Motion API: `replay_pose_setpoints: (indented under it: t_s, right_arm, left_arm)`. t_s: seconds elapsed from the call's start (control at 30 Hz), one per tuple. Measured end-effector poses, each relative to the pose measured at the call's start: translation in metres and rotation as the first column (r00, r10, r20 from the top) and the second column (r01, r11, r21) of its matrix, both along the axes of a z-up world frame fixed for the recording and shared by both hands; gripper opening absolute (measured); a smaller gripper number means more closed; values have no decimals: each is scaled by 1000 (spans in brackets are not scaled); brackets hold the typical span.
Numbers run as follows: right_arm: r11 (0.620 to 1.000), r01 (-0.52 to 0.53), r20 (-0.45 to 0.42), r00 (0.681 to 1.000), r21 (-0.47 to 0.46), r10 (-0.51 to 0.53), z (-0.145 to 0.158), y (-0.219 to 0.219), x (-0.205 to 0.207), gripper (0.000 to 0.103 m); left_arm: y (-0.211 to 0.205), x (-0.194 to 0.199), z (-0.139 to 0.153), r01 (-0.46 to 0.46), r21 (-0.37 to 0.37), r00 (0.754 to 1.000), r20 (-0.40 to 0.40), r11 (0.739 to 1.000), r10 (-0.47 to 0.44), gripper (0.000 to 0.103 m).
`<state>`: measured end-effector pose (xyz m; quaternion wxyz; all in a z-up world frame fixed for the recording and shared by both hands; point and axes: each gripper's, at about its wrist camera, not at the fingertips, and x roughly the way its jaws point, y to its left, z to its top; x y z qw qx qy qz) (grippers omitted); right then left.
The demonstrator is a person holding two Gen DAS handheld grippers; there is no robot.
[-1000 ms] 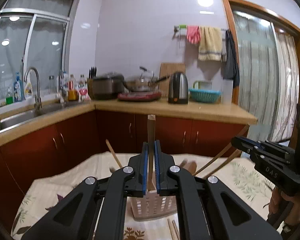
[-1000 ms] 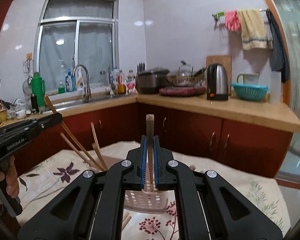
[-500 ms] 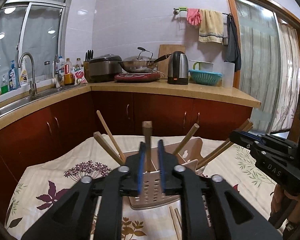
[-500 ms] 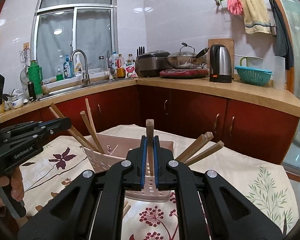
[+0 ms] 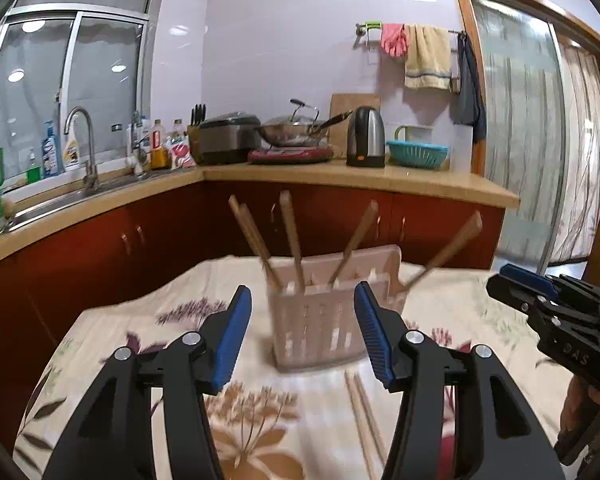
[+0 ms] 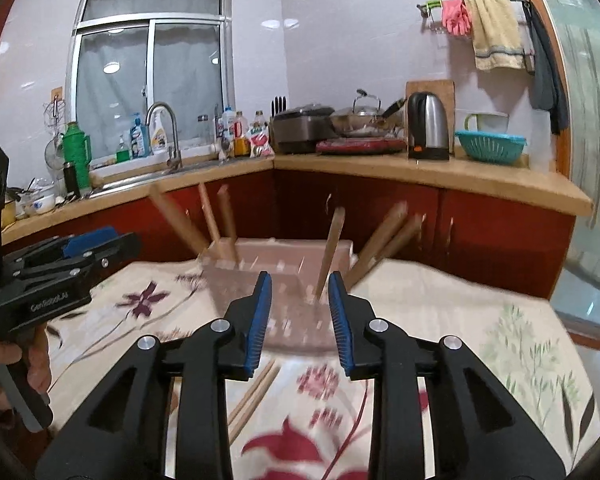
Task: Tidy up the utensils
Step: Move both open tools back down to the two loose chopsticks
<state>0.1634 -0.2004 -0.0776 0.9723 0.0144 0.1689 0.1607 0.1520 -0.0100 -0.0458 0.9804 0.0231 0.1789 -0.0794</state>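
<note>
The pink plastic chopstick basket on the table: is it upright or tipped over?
Upright: the pink plastic chopstick basket stands on its base, wooden chopsticks leaning out the top.

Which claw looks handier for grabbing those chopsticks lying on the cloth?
Probably the left claw: the loose chopsticks lie just below its open jaws, right of centre. The right claw sees them lower left. Both claws, jaws just opening, are empty.

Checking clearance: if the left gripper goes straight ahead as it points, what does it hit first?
Probably the pink holder, dead ahead between the open jaws of the left gripper. Nothing shows in front of it; depth is unclear.
</note>
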Motion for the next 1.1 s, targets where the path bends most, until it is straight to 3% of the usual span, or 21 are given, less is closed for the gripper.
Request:
replay_pose_setpoints:
  t_s: [0.5,0.73,1.1]
  right_arm:
    - [999,-42,-154,987,-3,41,-102,39,-79,29]
    - [996,-90,-213,973,-12,85,-130,61,-88,29]
    - [990,-100,-261,963,-102,70,-153,76,-90,27]
  left_arm:
    - [32,-79,-74,-102,34,981,-165,994,106,54]
    - [54,-95,-91,-147,23,966,-211,989,149,54]
    - [51,-100,-101,-127,7,965,-229,992,126,54]
